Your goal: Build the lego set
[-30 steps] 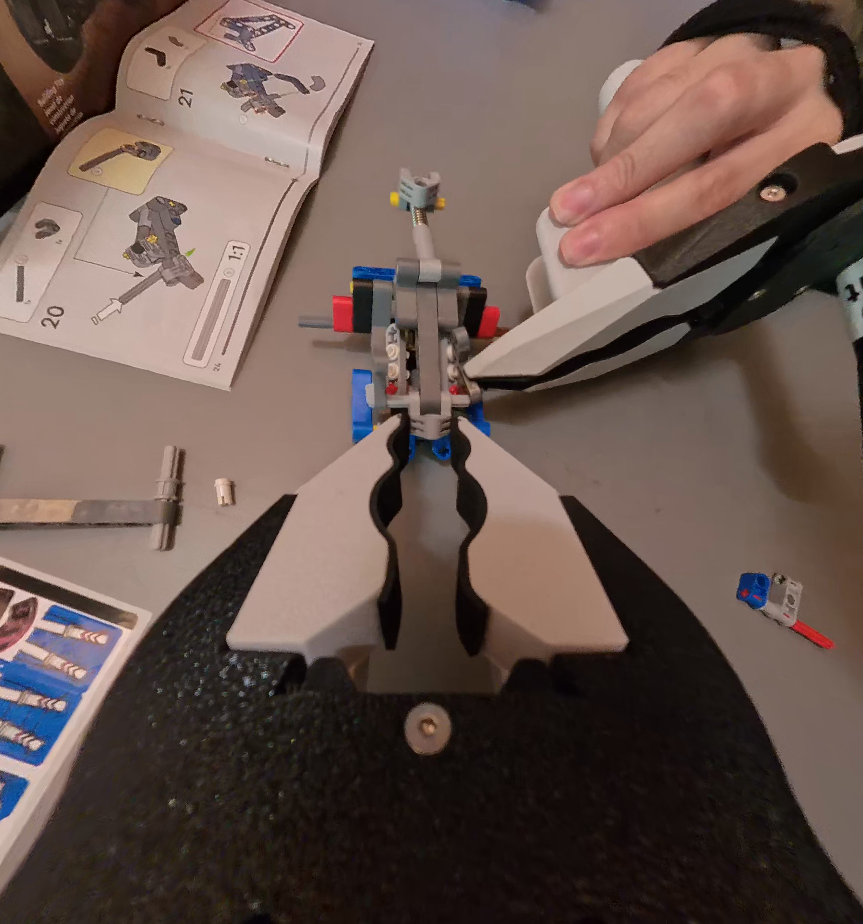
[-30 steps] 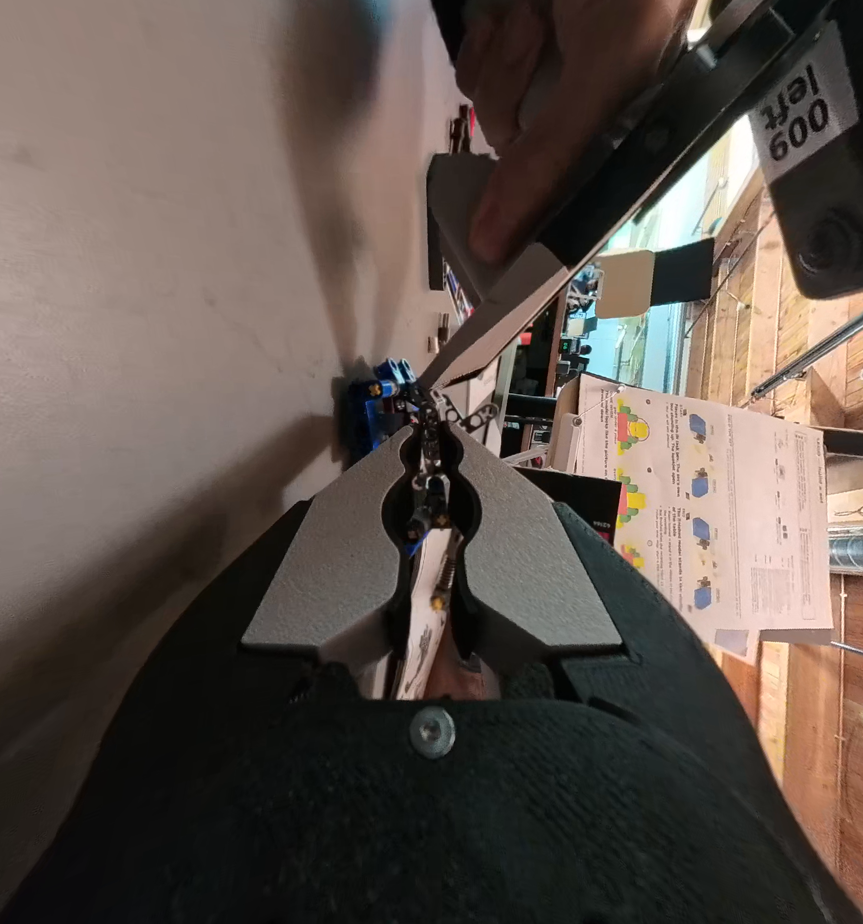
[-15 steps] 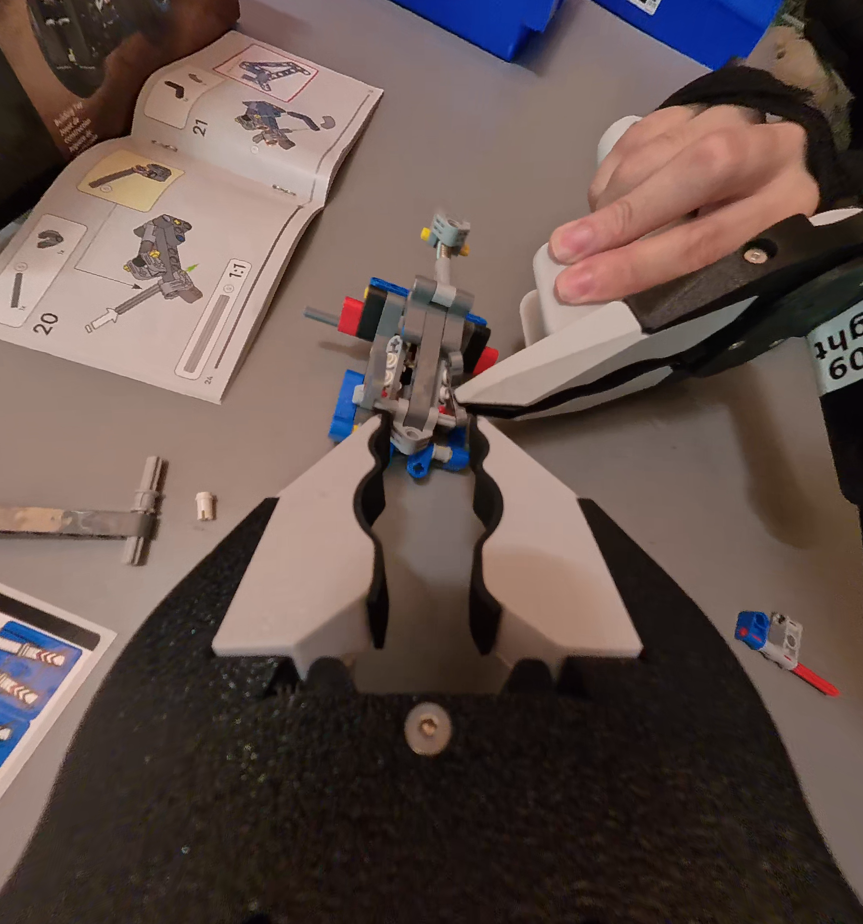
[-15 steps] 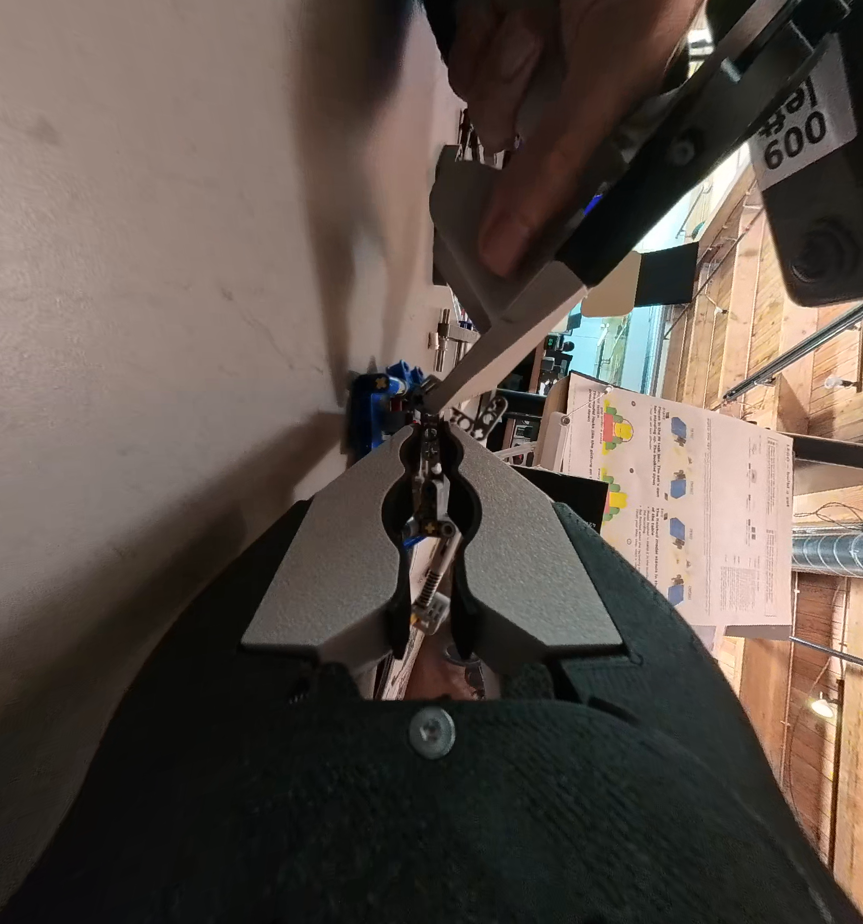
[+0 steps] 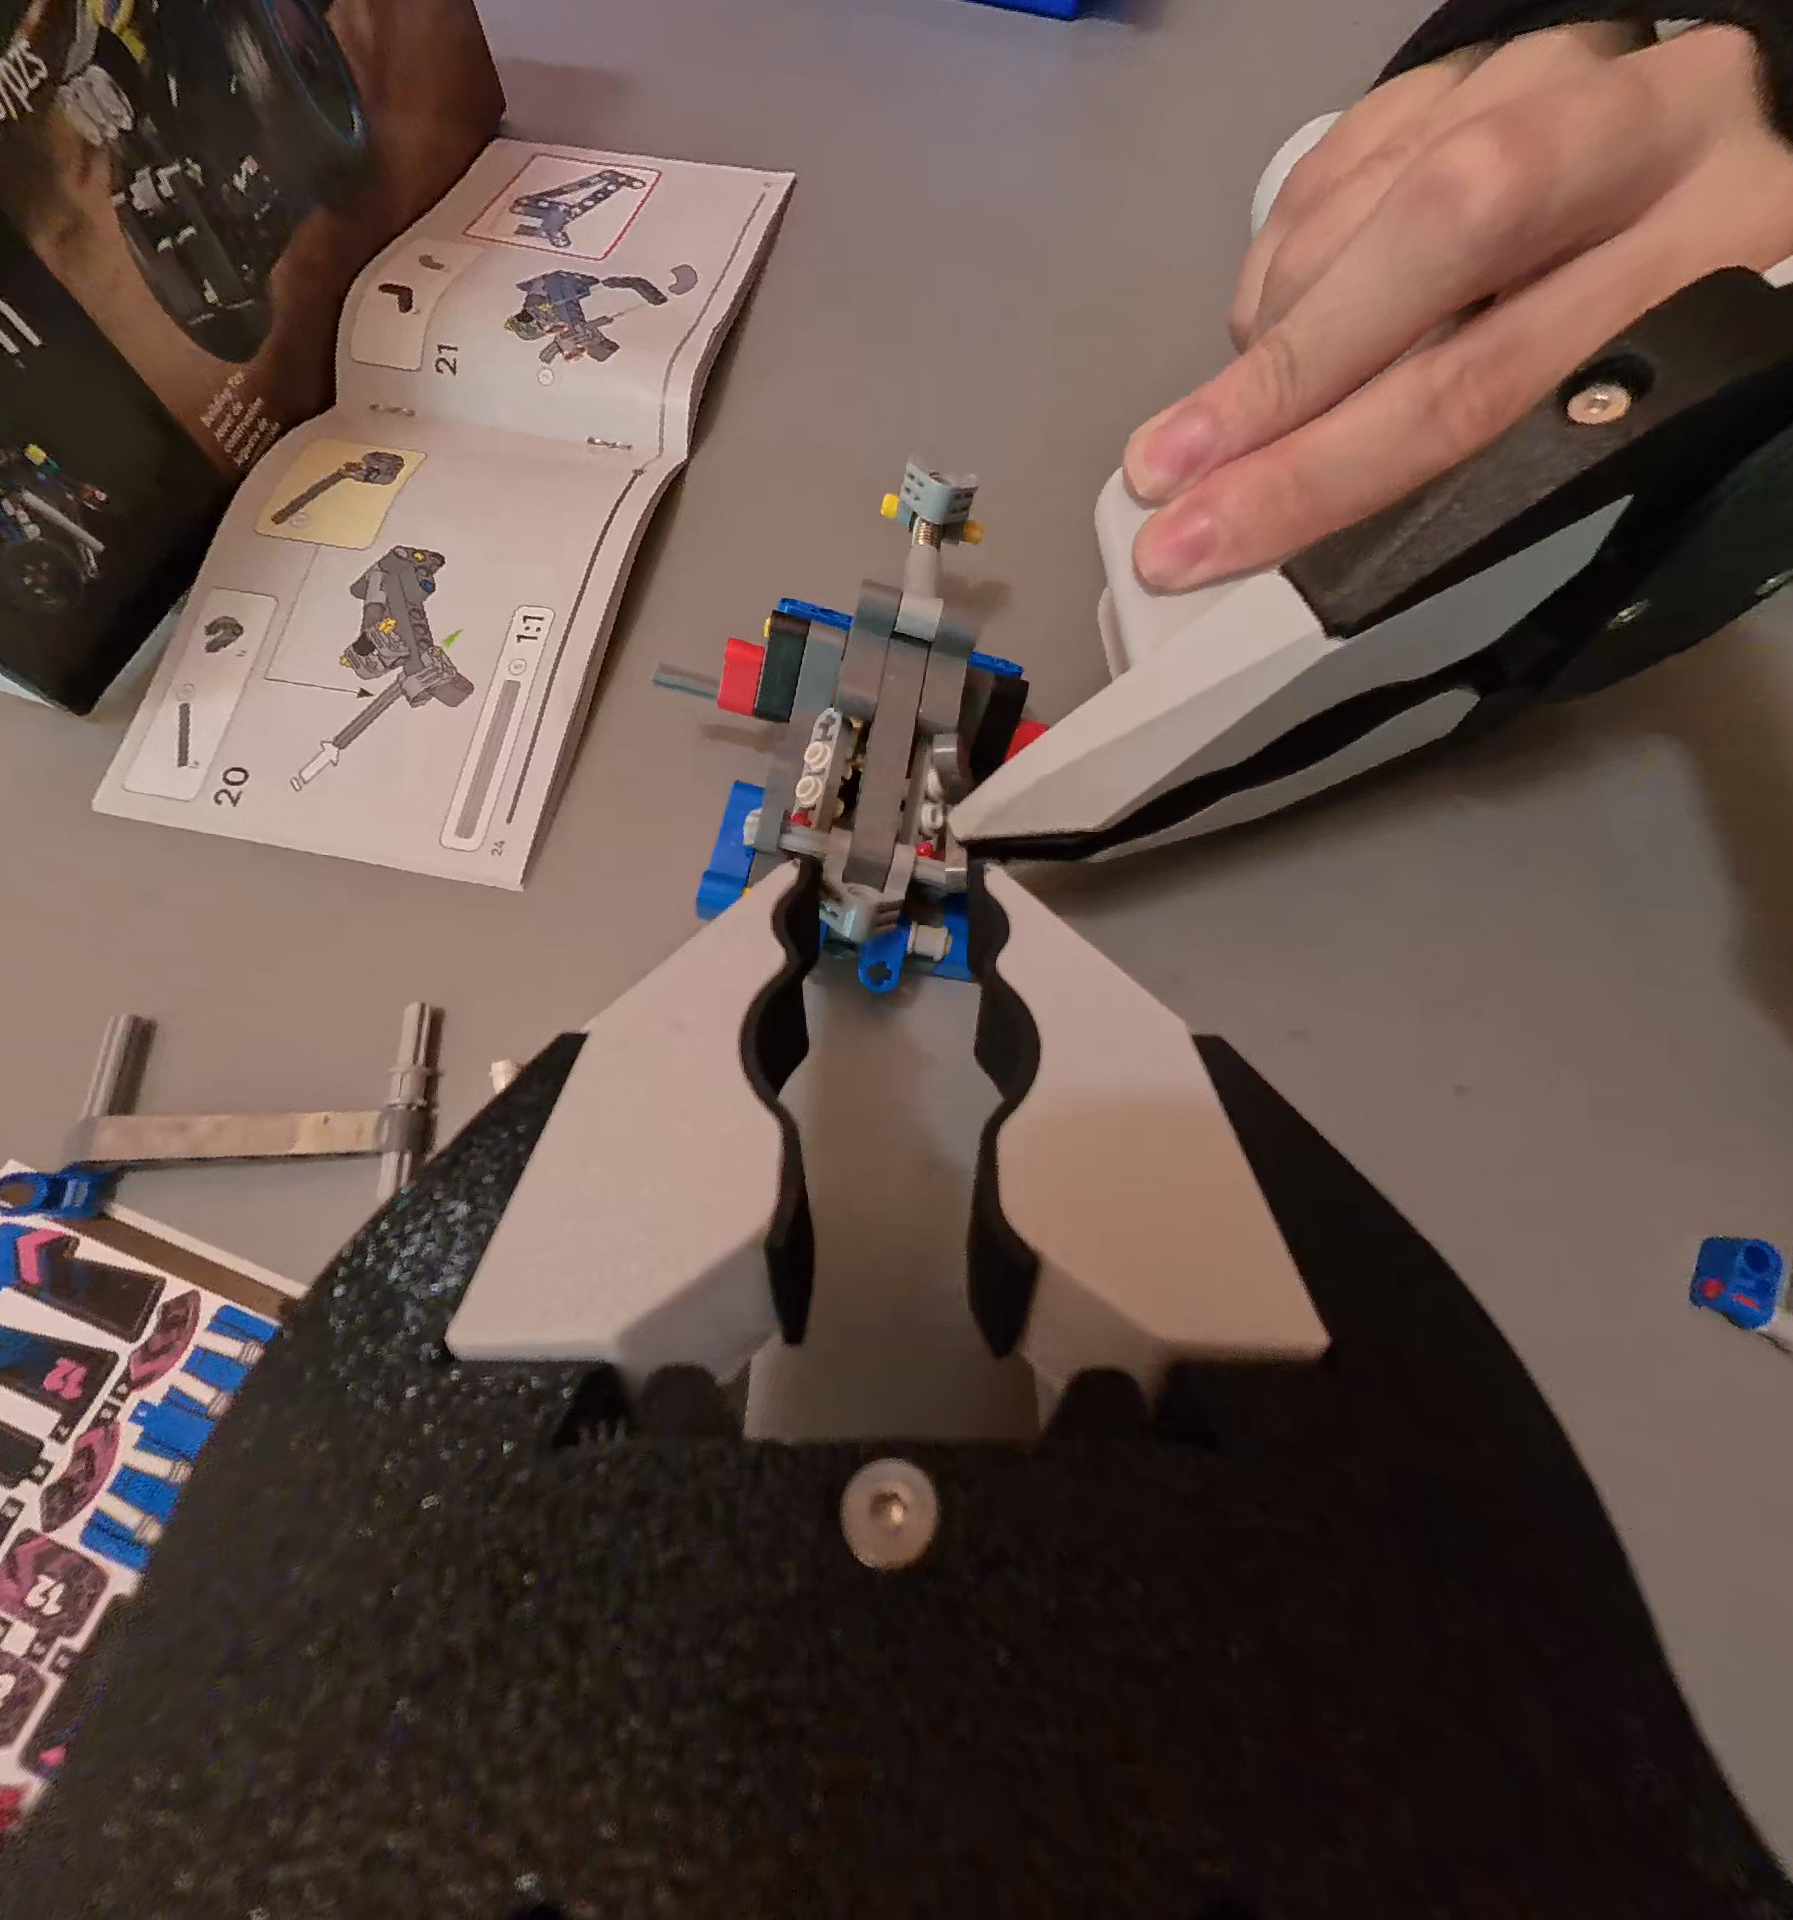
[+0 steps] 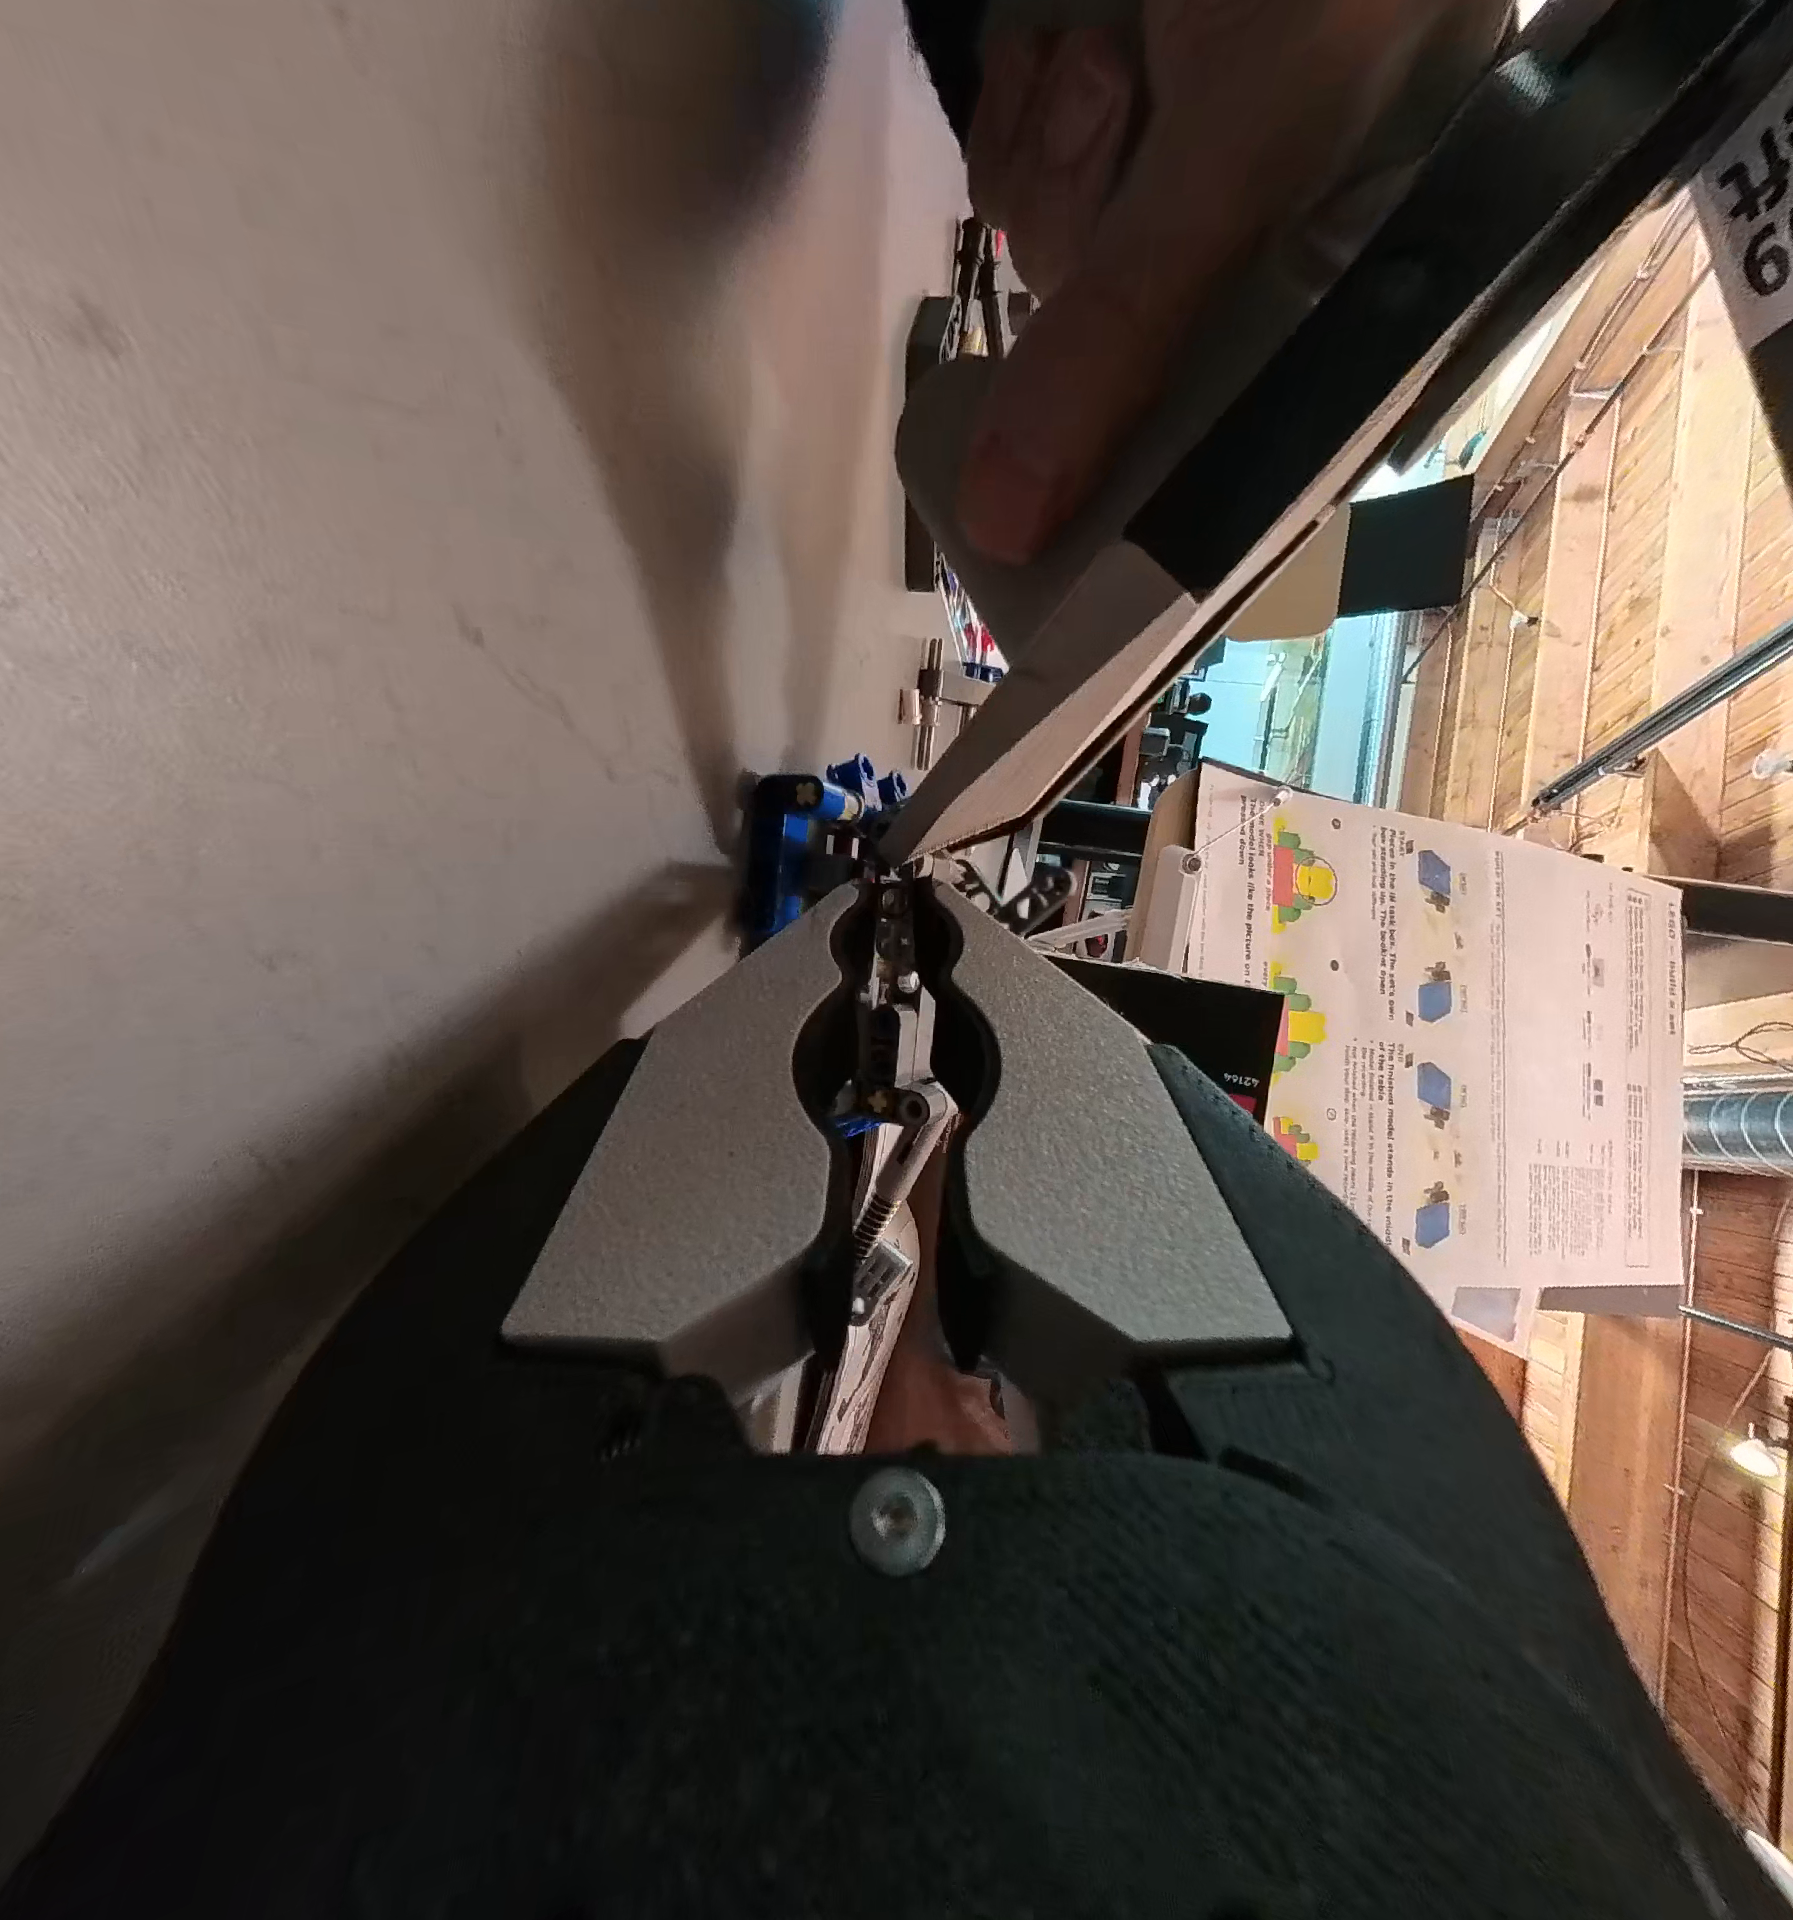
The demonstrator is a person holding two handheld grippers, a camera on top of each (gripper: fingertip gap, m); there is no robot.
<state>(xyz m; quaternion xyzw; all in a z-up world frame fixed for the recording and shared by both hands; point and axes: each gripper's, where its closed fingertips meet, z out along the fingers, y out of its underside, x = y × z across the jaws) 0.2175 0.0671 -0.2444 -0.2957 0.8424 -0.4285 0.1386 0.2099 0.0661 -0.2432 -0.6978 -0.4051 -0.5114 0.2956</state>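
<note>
I widened left gripper point(image 5: 887, 904) since a second ago, straddling brick model point(image 5: 876, 748) | right gripper point(image 6: 897, 883) stayed clamped on it | table point(image 5: 1339, 1039) free near right | pad contact hidden.

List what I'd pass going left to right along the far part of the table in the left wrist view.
Dark box → open instruction booklet → small brick model → right gripper, tips closed against the model → hand holding that gripper.
</note>
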